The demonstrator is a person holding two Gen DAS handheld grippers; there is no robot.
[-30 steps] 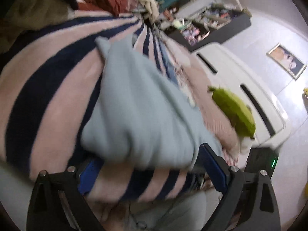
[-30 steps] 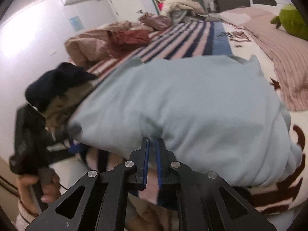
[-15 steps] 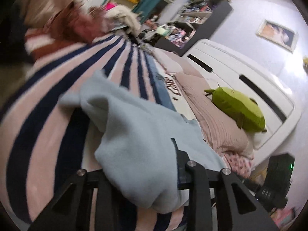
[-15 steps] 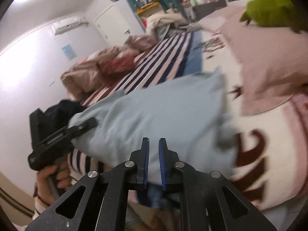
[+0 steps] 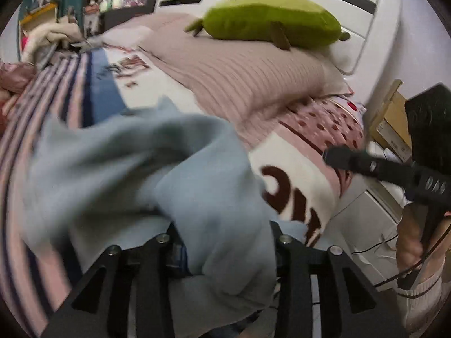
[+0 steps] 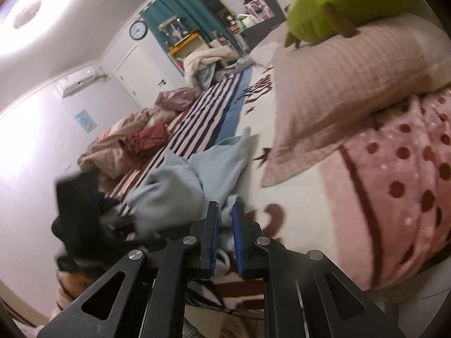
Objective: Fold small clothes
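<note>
Striped pink-and-navy bedding (image 5: pixel 17 152) covers the bed beneath a ribbed pink pillow (image 5: pixel 242 76) and green plush (image 5: pixel 273 22). Soft, rumpled light-blue garment (image 5: pixel 180 186) lies bunched on it, pinched in the left gripper (image 5: pixel 222 253). Narrowly parted, the right gripper (image 6: pixel 224 225) holds nothing.

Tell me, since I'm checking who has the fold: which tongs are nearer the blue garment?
Left. The left tongs sit under the blue garment, which drapes over them. The right tongs stand apart beside it, over the bed, gripping nothing.
</note>
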